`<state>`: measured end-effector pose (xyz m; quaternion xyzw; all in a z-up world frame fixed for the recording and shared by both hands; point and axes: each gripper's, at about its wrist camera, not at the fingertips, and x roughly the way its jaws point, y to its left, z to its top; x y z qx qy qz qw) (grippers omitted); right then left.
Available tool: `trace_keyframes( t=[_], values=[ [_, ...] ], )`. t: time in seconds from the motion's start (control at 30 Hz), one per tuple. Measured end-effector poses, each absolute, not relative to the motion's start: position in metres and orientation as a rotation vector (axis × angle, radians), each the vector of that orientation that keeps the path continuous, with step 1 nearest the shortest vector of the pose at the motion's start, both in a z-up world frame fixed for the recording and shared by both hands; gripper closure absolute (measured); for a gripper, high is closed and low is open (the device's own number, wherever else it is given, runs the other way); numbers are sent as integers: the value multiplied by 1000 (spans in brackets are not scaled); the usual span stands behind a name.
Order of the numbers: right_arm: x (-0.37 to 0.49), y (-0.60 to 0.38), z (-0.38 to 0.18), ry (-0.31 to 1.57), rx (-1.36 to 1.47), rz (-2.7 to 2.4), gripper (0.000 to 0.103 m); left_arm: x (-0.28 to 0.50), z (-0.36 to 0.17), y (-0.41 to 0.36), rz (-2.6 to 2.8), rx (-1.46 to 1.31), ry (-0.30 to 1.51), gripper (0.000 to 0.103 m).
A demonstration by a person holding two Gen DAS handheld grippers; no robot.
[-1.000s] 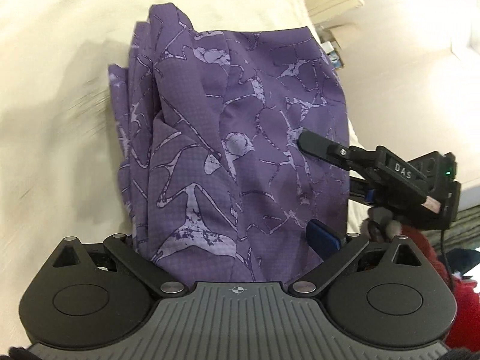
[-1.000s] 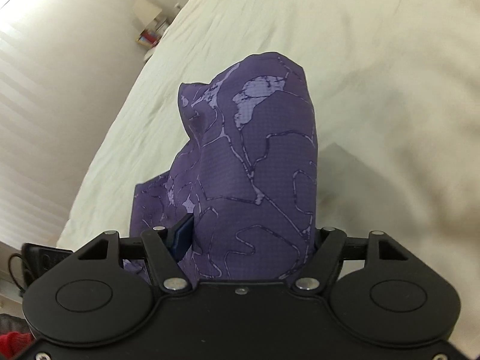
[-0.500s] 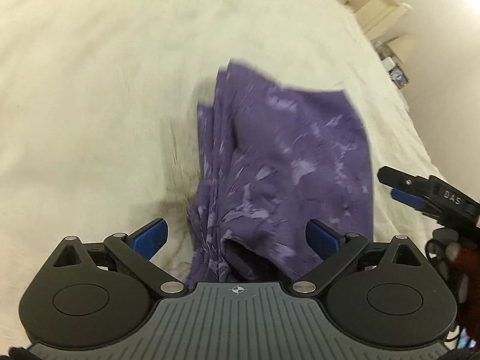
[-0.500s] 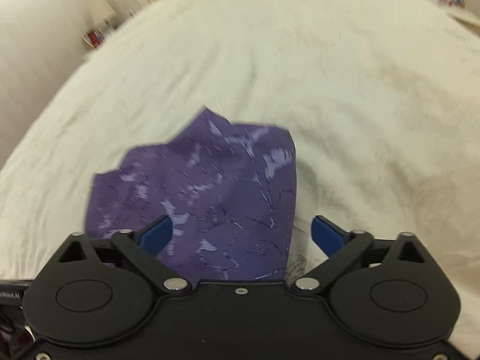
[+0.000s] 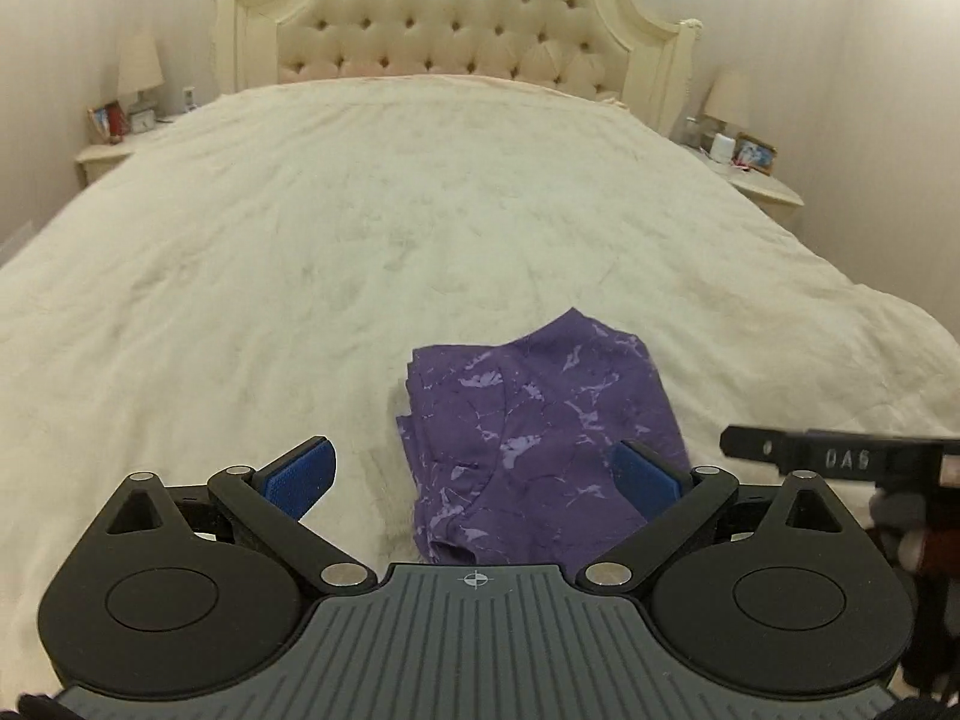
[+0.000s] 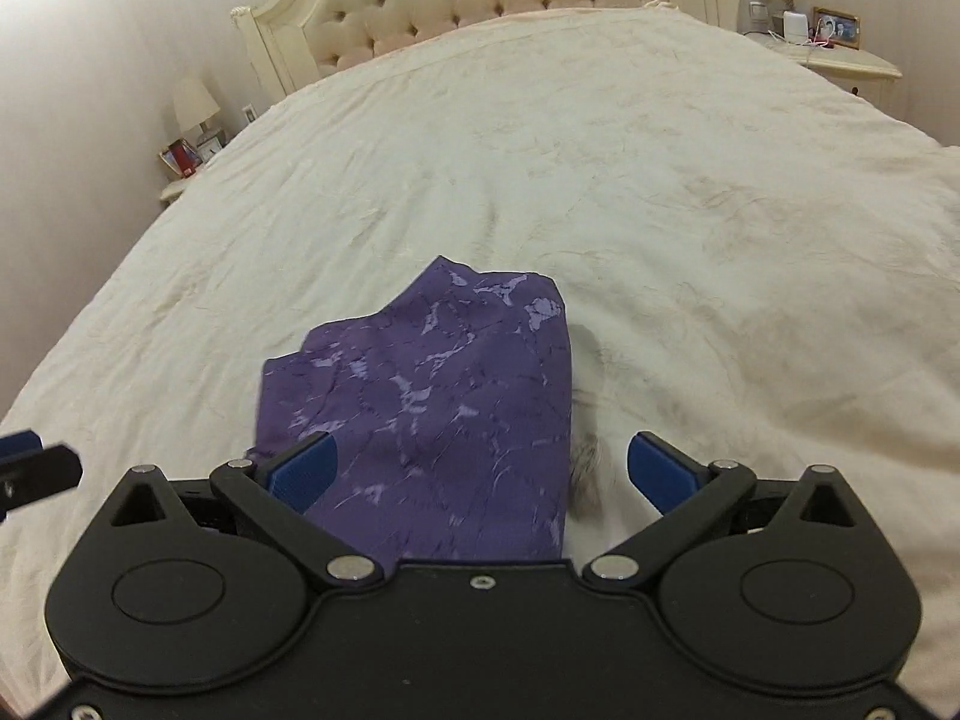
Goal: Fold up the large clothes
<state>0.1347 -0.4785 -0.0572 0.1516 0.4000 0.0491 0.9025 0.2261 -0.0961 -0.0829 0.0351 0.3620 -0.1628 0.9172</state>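
Note:
A purple garment with a pale marbled print (image 5: pixel 540 426) lies folded into a small stack on the cream bedspread (image 5: pixel 360 252), near the foot of the bed. It also shows in the right wrist view (image 6: pixel 432 414). My left gripper (image 5: pixel 474 474) is open and empty, raised just behind the garment's near left part. My right gripper (image 6: pixel 480 468) is open and empty, raised behind the garment's near right part. The right gripper's finger shows at the right edge of the left wrist view (image 5: pixel 780 447).
A tufted cream headboard (image 5: pixel 450 30) stands at the far end. Nightstands with lamps and picture frames flank the bed on the left (image 5: pixel 114 144) and on the right (image 5: pixel 750 174). The bedspread (image 6: pixel 660 180) stretches wide around the garment.
Both grippers were shut on the garment a second ago, then opened and let it drop onto the bed. Both have since pulled back and tilted up, so the whole bed shows.

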Motion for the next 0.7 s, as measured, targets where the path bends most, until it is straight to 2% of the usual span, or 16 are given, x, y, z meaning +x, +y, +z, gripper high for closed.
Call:
trace_keyframes(
  t=[0.33,0.7],
  values=[
    [83,-463,-15,798,238,100,0,204,-62,-89,-284,10,870,4],
    [32,-431,14,827,205,37,1,170,-62,-60,-185,88,940,4]
  ],
)
